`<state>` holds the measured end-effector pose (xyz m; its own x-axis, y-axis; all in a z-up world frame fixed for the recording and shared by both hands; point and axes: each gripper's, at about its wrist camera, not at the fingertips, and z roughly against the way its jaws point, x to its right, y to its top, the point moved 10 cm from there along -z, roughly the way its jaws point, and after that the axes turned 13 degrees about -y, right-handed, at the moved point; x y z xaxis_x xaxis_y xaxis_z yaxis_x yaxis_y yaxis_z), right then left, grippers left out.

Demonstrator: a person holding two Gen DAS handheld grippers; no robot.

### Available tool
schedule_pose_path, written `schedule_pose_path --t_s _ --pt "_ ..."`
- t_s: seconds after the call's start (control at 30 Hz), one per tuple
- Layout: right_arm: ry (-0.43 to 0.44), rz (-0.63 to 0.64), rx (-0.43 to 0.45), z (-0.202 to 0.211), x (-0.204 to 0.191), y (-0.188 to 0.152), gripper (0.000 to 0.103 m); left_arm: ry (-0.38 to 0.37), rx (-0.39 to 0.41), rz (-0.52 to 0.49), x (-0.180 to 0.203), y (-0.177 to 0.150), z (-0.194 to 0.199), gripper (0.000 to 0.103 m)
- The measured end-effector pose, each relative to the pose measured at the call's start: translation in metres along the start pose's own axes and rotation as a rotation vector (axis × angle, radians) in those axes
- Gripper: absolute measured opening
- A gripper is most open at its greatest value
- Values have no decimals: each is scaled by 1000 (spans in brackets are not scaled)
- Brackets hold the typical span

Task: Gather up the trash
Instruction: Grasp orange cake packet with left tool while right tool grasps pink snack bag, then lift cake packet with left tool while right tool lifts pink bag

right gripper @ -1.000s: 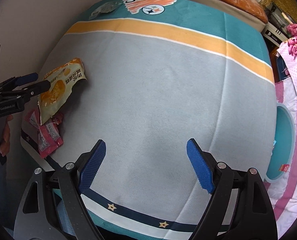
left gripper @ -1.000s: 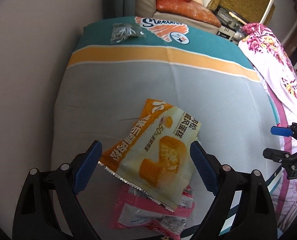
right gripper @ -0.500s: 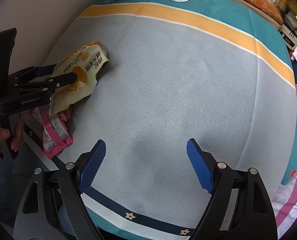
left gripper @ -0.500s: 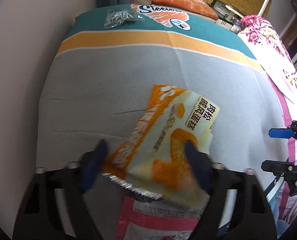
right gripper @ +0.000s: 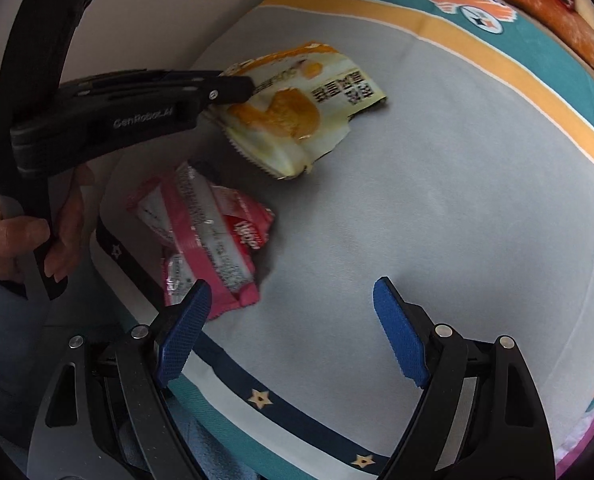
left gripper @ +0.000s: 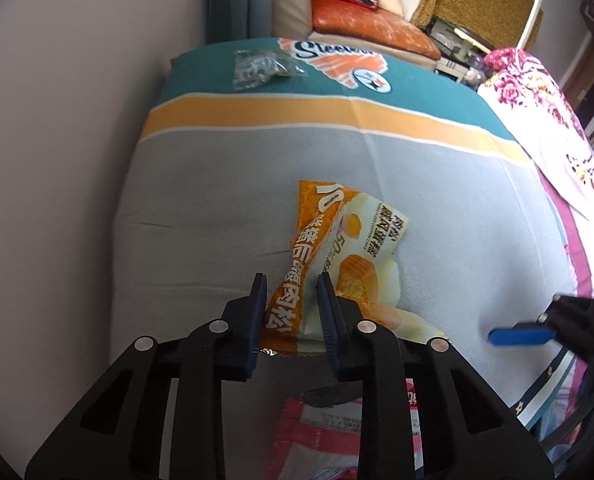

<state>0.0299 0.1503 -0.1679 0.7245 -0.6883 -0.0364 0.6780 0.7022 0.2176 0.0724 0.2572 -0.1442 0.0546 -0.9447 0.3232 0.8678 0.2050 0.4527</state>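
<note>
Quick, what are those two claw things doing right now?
Left gripper: jaws closed on the orange snack wrapper.
Right gripper: jaws wide open, holding nothing.

Glossy film crinkling against matt cloth

My left gripper (left gripper: 291, 304), matt black plastic with textured blue pads (right gripper: 183, 338), is creasing the shiny orange wrapper (left gripper: 349, 248); the pink wrapper (right gripper: 213, 240) at lower centre is gleaming on the soft woven blanket (right gripper: 437, 200).
</note>
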Motion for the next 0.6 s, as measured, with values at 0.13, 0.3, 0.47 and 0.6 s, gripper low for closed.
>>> schedule_pose_path --t_s 0.13,0.3,0.47,0.6 --pt "17 69 10 -7 -31 7 79 29 24 16 -8 -3 19 24" --pt "29 110 21 -18 -57 17 78 58 26 48 -23 -18 35 24" --pt "47 134 28 -18 -71 16 44 64 24 75 -30 -27 41 24" --pt "38 136 32 -12 -67 14 25 56 26 72 -25 -27 40 22"
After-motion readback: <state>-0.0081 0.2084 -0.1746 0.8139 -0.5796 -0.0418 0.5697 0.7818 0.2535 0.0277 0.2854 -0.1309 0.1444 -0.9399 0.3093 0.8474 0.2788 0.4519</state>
